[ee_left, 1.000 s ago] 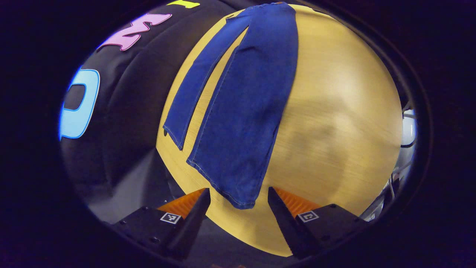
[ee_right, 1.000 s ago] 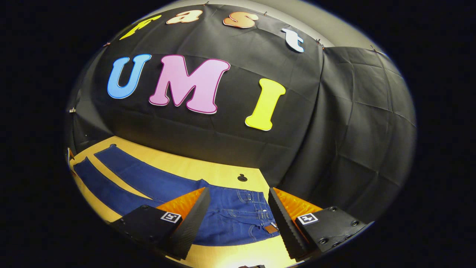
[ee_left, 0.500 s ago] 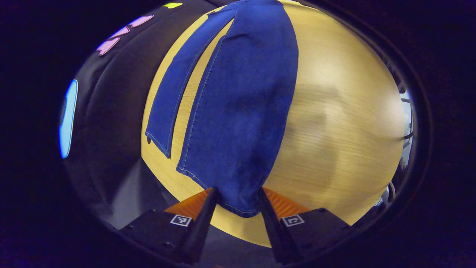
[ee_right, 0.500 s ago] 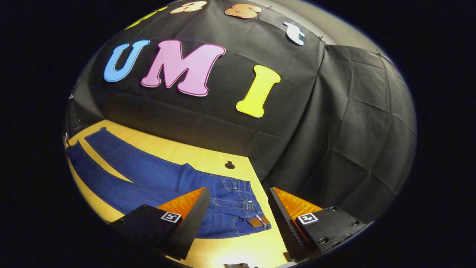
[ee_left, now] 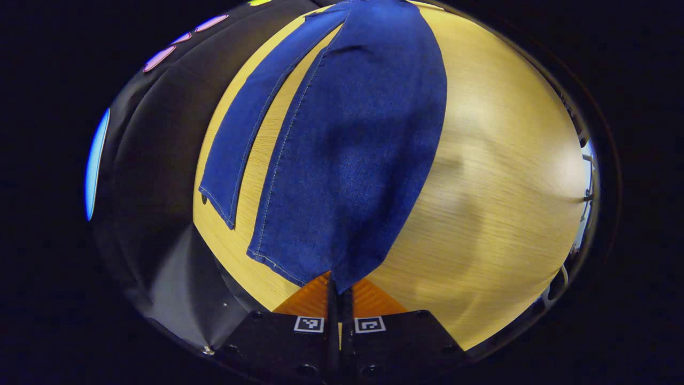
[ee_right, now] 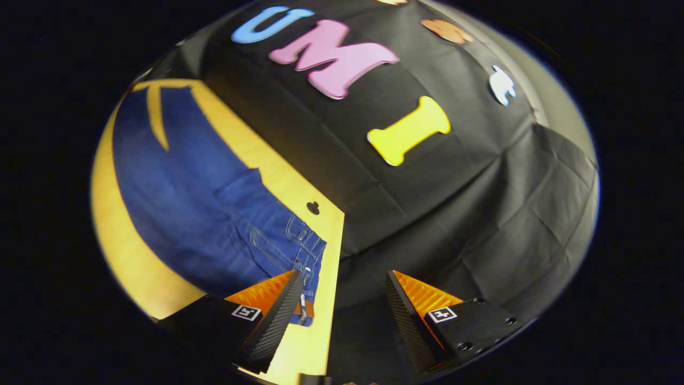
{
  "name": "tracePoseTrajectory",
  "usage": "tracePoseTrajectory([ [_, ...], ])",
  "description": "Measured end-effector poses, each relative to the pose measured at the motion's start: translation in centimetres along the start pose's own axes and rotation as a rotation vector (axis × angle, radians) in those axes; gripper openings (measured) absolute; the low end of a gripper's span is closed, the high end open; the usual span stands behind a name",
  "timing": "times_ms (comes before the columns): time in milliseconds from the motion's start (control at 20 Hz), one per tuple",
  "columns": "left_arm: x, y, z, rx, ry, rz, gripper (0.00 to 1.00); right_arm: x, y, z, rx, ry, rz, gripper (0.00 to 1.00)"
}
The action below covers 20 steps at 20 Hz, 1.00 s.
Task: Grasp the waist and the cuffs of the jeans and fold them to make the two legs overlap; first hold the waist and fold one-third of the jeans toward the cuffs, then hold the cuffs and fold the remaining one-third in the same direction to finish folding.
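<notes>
Now we pinch the near cuff [ee_left: 342, 267] in our left gripper [ee_left: 339, 297] to carry that leg across, while our right gripper [ee_right: 342, 305] hangs open beside the waist [ee_right: 299, 246] of the jeans [ee_left: 352, 149].

We see bare worktop [ee_left: 497, 176] beside the nearer leg of the jeans [ee_left: 352, 160], broad enough for a gripper to pass. The booth's cloth wall [ee_right: 427, 214] stands close along the worktop's far edge, just beyond the waist.
</notes>
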<state>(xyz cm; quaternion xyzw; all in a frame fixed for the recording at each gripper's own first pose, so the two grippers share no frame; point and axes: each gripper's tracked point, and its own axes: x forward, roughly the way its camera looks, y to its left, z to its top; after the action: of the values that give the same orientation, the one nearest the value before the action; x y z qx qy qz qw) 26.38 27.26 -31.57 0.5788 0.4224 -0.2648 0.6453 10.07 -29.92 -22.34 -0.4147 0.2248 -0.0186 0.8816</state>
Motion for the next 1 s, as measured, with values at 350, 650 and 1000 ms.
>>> tracePoseTrajectory([
  [350,0.2,0.1,0.1,-0.001,0.028,-0.012,0.06,1.7,7.2,-7.3,-0.488,0.023,0.366,0.95],
  [650,0.2,0.1,0.1,-0.003,0.032,-0.017,0.06,5.0,8.1,-13.2,-0.628,0.166,0.43,0.95],
  [1000,0.3,0.1,0.1,-0.016,0.037,-0.038,0.06,6.8,10.0,-12.7,-0.769,0.097,0.484,0.83],
])
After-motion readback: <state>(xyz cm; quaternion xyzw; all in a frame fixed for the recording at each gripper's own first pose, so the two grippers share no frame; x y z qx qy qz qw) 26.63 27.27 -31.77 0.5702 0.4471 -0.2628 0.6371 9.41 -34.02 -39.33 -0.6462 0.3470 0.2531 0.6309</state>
